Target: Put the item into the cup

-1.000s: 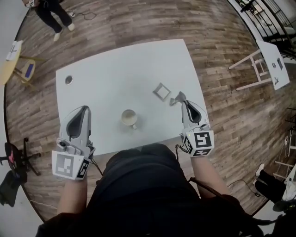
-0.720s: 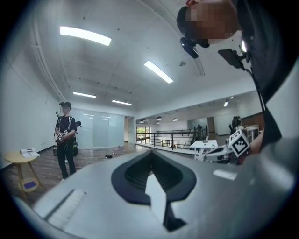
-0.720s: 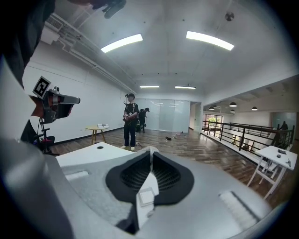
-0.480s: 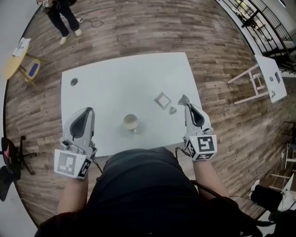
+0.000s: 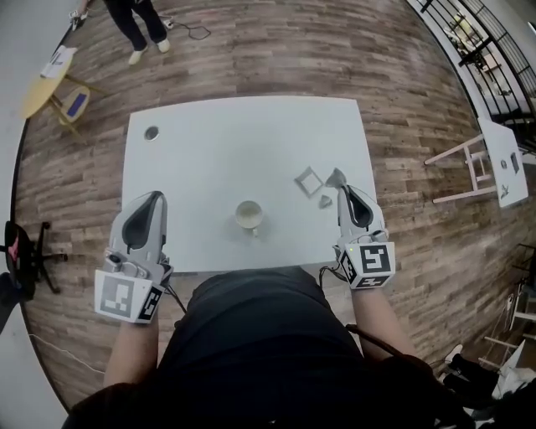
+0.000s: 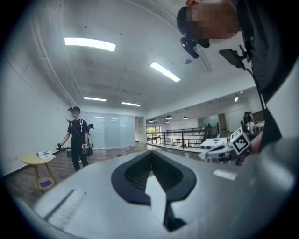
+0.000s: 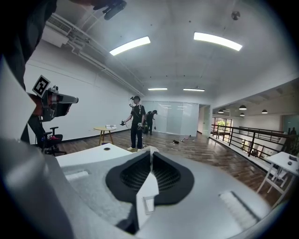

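A pale cup point(image 5: 249, 215) stands upright on the white table point(image 5: 218, 151), near its front edge. A small square frame point(image 5: 308, 181) lies to the right of the cup. My right gripper point(image 5: 337, 178) point(image 7: 150, 151) hovers just right of the frame, shut on a small pale grey item point(image 7: 148, 149) that pokes out past its tips. A small grey patch point(image 5: 325, 201) shows on the table below it; I cannot tell whether it is a shadow or a piece. My left gripper point(image 5: 153, 197) point(image 6: 150, 155) hangs over the table's front left edge, shut and holding nothing.
A round dark grommet point(image 5: 151, 132) sits in the table's far left corner. A person point(image 5: 138, 21) stands beyond the table, next to a yellow side table point(image 5: 50, 84). A white wooden stand point(image 5: 477, 163) is at the right and a dark chair base point(image 5: 21, 255) at the left.
My right gripper has lifted off the table beside the square frame with the small grey item in its tips. The left gripper has drifted slightly. The head view has shifted.
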